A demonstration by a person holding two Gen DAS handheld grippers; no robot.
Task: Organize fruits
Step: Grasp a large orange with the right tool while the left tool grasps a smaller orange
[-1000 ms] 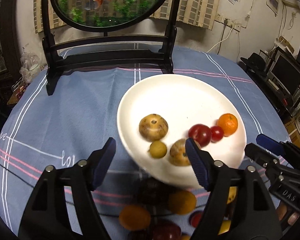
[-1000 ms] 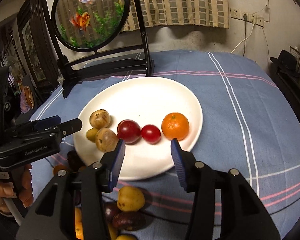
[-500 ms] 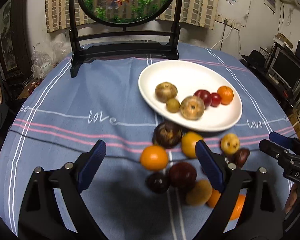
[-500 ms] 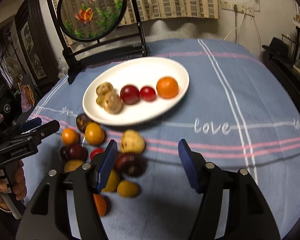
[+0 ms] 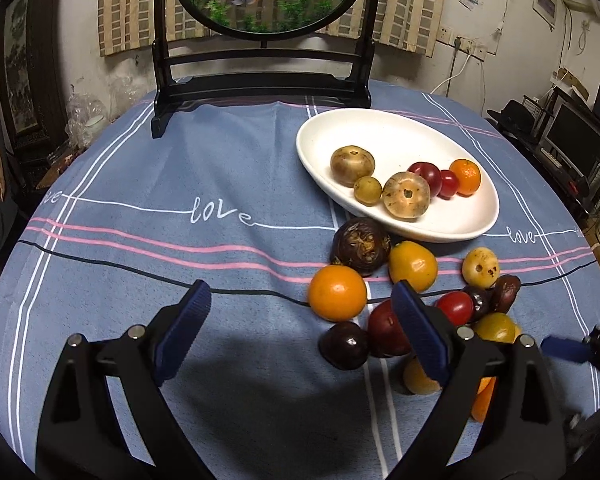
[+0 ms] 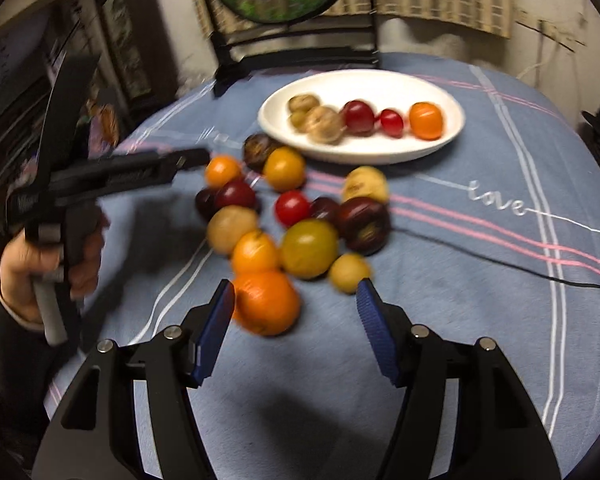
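A white oval plate (image 5: 452, 228) (image 6: 444, 92) holds several fruits, among them an orange (image 5: 465, 176) (image 6: 425, 120) and a dark red plum (image 5: 427, 174) (image 6: 357, 117). A pile of loose fruits lies on the cloth in front of the plate, with an orange (image 5: 337, 292) at its left edge and a big orange (image 6: 266, 303) nearest the right gripper. My left gripper (image 5: 300, 332) is open and empty, just left of the pile. My right gripper (image 6: 294, 326) is open and empty, right behind the big orange. The right wrist view is blurred.
A round table carries a blue cloth (image 5: 180, 184) with pink and white stripes. A black stand with a round goldfish panel (image 5: 260, 80) stands at the back. Shelves and electronics (image 5: 572, 136) stand off the table's right edge.
Both grippers have pulled back from the plate toward the near edge, bringing the loose fruit pile into view. The right gripper is now low behind the big orange.
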